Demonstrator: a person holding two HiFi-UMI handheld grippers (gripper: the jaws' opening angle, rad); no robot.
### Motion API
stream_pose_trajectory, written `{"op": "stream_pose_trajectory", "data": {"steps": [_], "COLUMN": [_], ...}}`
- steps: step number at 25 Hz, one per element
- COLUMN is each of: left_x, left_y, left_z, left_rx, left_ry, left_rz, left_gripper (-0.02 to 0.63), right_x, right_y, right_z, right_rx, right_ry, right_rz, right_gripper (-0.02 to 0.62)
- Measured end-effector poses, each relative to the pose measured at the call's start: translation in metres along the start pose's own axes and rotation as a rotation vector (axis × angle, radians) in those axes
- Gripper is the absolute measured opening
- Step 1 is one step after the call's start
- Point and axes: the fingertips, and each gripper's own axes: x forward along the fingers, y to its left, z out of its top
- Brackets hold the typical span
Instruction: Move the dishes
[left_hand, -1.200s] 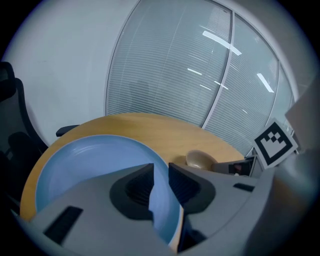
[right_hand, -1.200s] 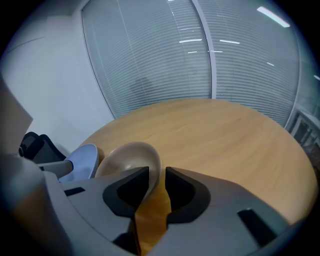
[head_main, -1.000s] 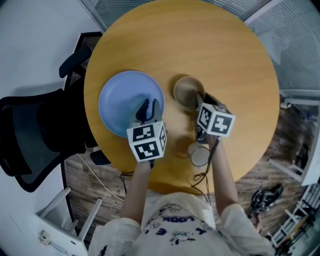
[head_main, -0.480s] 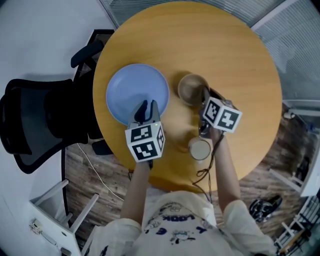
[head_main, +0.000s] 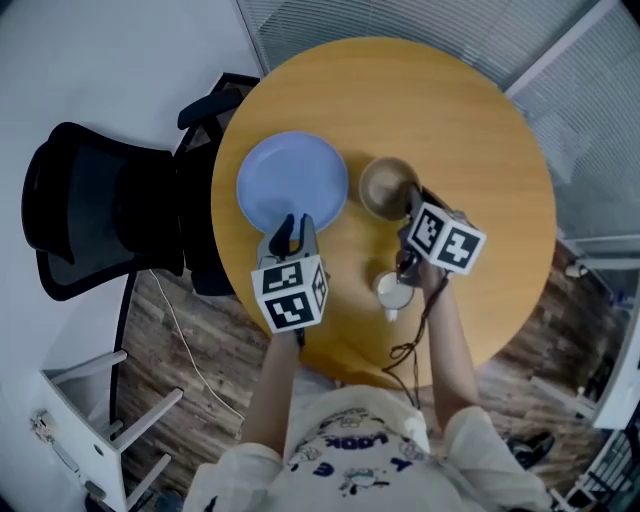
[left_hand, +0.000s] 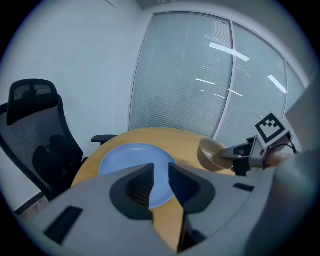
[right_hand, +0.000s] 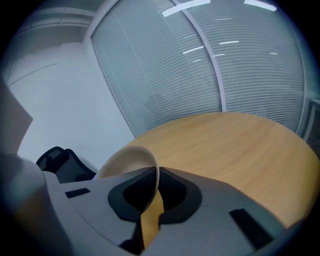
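Bowl (head_main: 383, 185), tan, probably rigid, light, chippable: right gripper (head_main: 410, 205) clenched on its near rim, holding it tilted above round table (head_main: 450, 120). Plate (head_main: 290, 180), blue, flat on table; left gripper (head_main: 297, 222) unclenched near its edge.

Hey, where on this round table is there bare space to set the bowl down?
The far half of the table, beyond the blue plate and the bowl, is bare, as is its right side. The near part is crowded: plate, bowl and cup.
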Motion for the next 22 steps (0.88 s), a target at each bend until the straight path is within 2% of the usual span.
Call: {"op": "stream_pose_trajectory", "data": {"steps": [8,18,22], "left_x": [-0.009,0.041,0.064], "left_y": [0.022,0.063,0.083], "left_z": [0.009,0.041,0.057], "left_rx": [-0.007,0.046,0.062], "left_ry": [-0.037,0.022,0.053], "left_rz": [-0.016,-0.155,-0.210], "left_gripper": [0.089,0.089,0.089], "right_x": [-0.008,0.027,0.047], "right_y": [0.028,0.053,0.074], "right_z": [-0.001,0.010,0.019], "right_rx": [-0.049,0.083,0.098], "right_ry": [-0.013,-0.047,-0.047], "right_rz": [-0.035,-0.153,-0.189], "right_gripper": [0.014,0.014,0.014]}}
